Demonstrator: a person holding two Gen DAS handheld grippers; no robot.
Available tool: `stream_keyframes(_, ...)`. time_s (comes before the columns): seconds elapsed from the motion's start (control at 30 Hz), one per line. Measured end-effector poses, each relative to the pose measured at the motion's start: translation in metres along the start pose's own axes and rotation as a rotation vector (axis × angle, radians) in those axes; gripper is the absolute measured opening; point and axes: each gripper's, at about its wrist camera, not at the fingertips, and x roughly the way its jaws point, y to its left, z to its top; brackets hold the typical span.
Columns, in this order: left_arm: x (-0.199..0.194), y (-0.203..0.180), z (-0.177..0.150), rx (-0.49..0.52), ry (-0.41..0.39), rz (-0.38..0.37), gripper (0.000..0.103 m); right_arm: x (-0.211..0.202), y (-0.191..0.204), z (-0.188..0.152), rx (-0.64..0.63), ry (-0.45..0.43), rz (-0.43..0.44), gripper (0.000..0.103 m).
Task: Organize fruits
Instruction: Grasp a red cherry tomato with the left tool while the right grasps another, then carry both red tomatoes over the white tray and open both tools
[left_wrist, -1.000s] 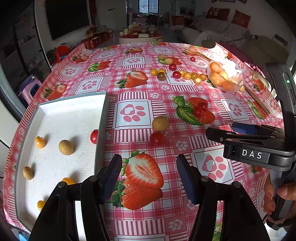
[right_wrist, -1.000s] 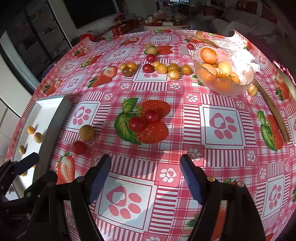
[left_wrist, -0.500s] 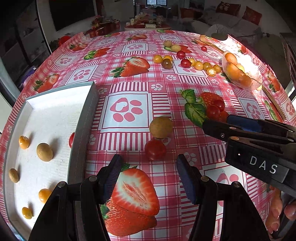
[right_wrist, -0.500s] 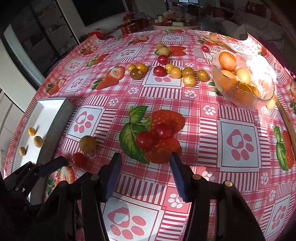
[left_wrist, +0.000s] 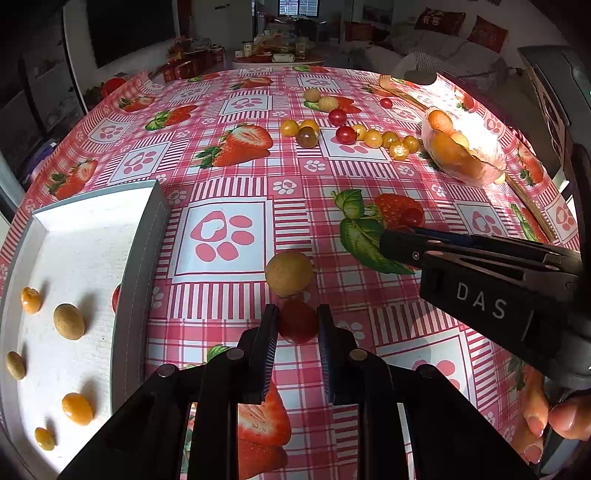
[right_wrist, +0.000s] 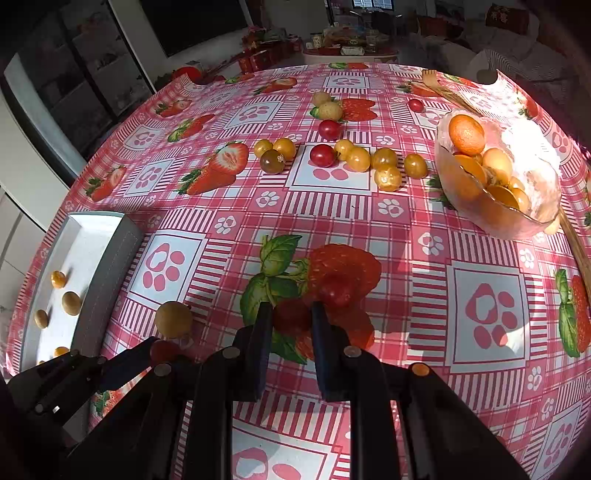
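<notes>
Left tool (left_wrist: 295, 325) is clamped on a red cherry tomato (left_wrist: 297, 321) lying on the bench (left_wrist: 221, 177) beside the white tray (left_wrist: 140, 258), right tool (right_wrist: 289, 317) on another tomato (right_wrist: 291, 314), jaws just closed, presumably for lifting both into the tray

Living room: dark TV screen (left_wrist: 129, 29) left, sofa (left_wrist: 436, 40) with red cushions right, window (left_wrist: 297, 7) (bright daylight) behind

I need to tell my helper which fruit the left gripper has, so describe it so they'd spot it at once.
Start at the white tray on the left of the tablecloth. Just right of its wall, the left gripper is shut on a red cherry tomato. A round tan fruit sits just beyond it; the tomato is red and pinched between the pads.
</notes>
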Motion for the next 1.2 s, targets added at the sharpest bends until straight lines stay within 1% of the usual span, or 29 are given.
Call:
stream_keyframes(0.13,-0.013,0.001,-0.006,-0.004,-0.027,-0.033,0.022,-0.014,-0.014,-0.012,0.041,0.003,0.041,0.022)
stream_keyframes(0.33,-0.040,0.004,-0.020,-0.017,-0.056,-0.069,0.022,-0.034,-0.028,-0.036,0.081,0.011,0.068,0.022)
stream_keyframes(0.53,-0.062,0.008,-0.042,-0.022,-0.063,-0.079,0.023,-0.049,-0.031,-0.059,0.104,0.019,0.090,0.023)
stream_keyframes(0.67,-0.075,0.012,-0.056,-0.021,-0.074,-0.065,0.023,-0.057,-0.029,-0.070,0.111,0.024,0.094,0.023)
stream_keyframes(0.8,-0.089,0.021,-0.066,-0.036,-0.096,-0.058,0.023,-0.064,-0.022,-0.075,0.105,0.026,0.100,0.023)
stream_keyframes(0.93,-0.104,0.038,-0.074,-0.064,-0.127,-0.045,0.023,-0.070,-0.006,-0.076,0.081,0.023,0.108,0.023)
stream_keyframes(1.07,-0.117,0.062,-0.083,-0.092,-0.154,-0.001,0.023,-0.073,0.015,-0.073,0.045,0.021,0.120,0.023)
stream_keyframes(1.2,-0.128,0.094,-0.093,-0.145,-0.172,0.042,0.023,-0.074,0.041,-0.068,-0.003,0.023,0.133,0.023)
